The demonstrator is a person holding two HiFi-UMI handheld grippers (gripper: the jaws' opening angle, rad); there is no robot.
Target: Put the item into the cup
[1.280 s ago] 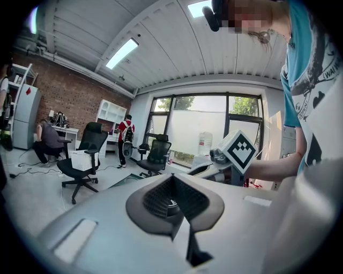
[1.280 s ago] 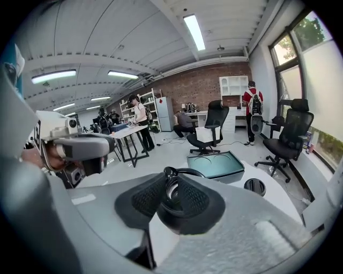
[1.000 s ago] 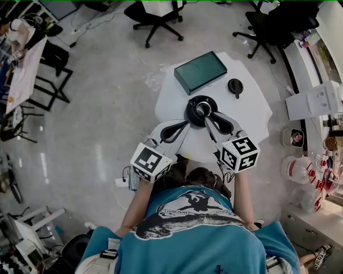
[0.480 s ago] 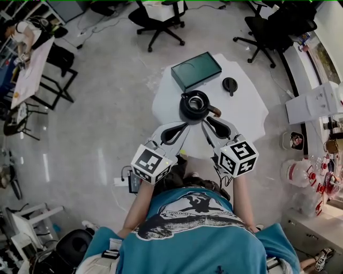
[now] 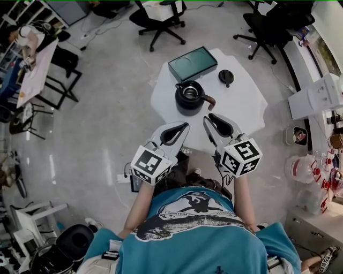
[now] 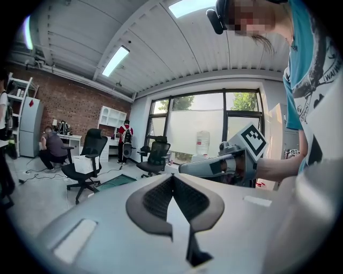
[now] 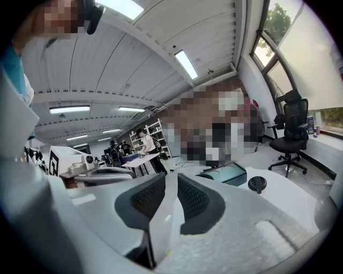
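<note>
A black cup [image 5: 189, 98] with a brown handle stands on the round white table [image 5: 244, 109]; something pale shows inside it, too small to identify. My right gripper [image 5: 207, 119] hovers just short of the cup's near side, its jaws a narrow gap apart and holding nothing. In the right gripper view that gripper [image 7: 171, 181] shows the slim gap between its ribbed pads. My left gripper [image 5: 184, 126] sits beside it, lower left of the cup. Seen in the left gripper view, the left gripper [image 6: 172, 177] has its tips touching and is empty.
A dark green flat box [image 5: 193, 63] lies at the table's far side, and a black lid [image 5: 225, 77] lies to the right of the cup. Office chairs [image 5: 158, 12] stand beyond the table. People work at desks [image 6: 53, 147] in the background.
Both grippers have drawn back toward me. The right gripper, whose tips were over the cup's mouth a second ago, is now clear of it.
</note>
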